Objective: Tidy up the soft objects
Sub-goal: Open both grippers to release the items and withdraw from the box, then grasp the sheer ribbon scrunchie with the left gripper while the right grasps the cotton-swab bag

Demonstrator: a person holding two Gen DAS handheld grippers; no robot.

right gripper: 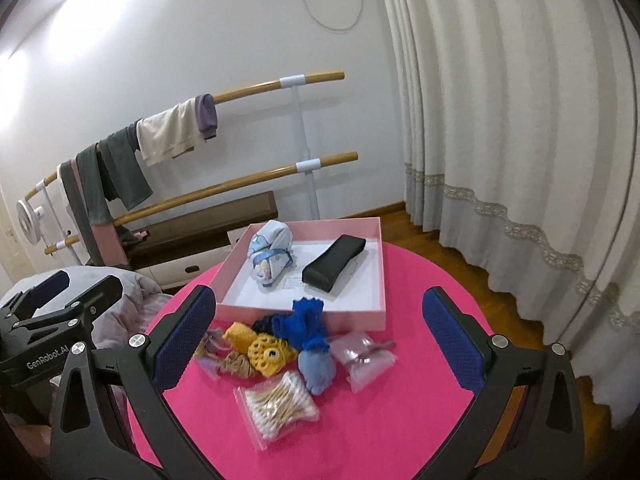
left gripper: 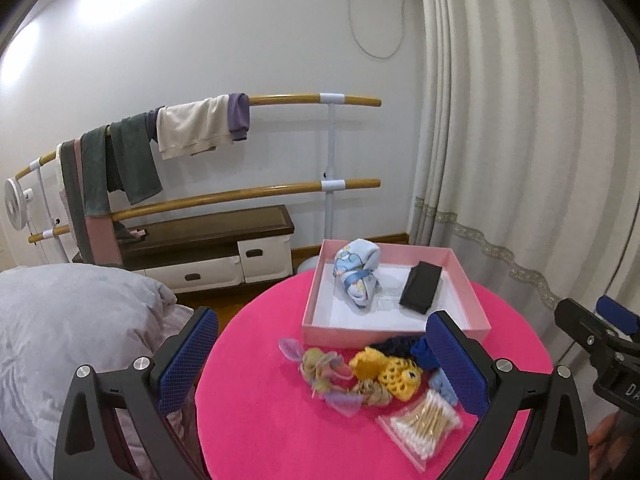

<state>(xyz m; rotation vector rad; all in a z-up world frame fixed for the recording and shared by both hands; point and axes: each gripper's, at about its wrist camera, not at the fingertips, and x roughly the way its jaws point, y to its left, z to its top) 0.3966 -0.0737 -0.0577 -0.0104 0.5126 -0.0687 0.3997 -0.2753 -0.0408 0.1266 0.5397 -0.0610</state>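
A pink box (left gripper: 466,280) (right gripper: 374,308) stands on the round pink table (left gripper: 280,432) (right gripper: 400,420). Inside lie a rolled light-blue cloth (left gripper: 358,276) (right gripper: 270,254) and a black case (left gripper: 420,286) (right gripper: 334,264). In front of the box lies a pile: a yellow crochet fish (left gripper: 396,374) (right gripper: 266,352), a blue knitted piece (right gripper: 308,324), a light-blue soft piece (right gripper: 318,368), pastel scrunchies (left gripper: 324,368) (right gripper: 228,360), a cotton-swab bag (left gripper: 424,426) (right gripper: 280,404) and a small clear bag (right gripper: 366,356). My left gripper (left gripper: 324,354) and right gripper (right gripper: 320,330) are open, empty, above the pile.
A bed with grey bedding (left gripper: 60,340) lies left of the table. A wooden rail rack (left gripper: 280,100) with hanging clothes and a low cabinet (left gripper: 224,252) stand at the wall. Curtains (left gripper: 520,140) hang on the right. The other gripper shows at each view's edge.
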